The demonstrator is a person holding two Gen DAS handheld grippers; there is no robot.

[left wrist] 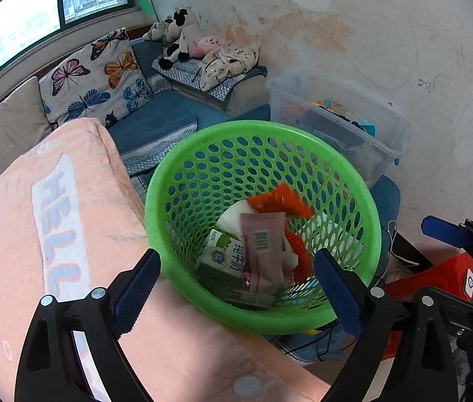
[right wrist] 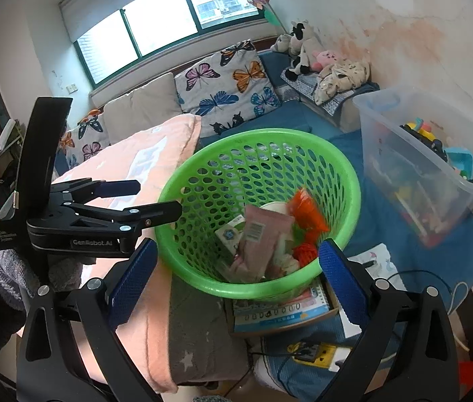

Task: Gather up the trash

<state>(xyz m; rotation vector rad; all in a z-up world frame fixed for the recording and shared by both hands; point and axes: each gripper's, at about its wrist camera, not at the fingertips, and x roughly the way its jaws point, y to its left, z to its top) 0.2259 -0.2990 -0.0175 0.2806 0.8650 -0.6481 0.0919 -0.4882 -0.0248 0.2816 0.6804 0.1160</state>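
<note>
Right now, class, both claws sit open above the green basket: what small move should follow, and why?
Probably draw both claws back from the green basket. The left claw and right claw are open and hold nothing, while the pink wrapper and milk carton already lie inside.

Both wrist cams look down, close, into green basket (left wrist: 203, 154).
</note>
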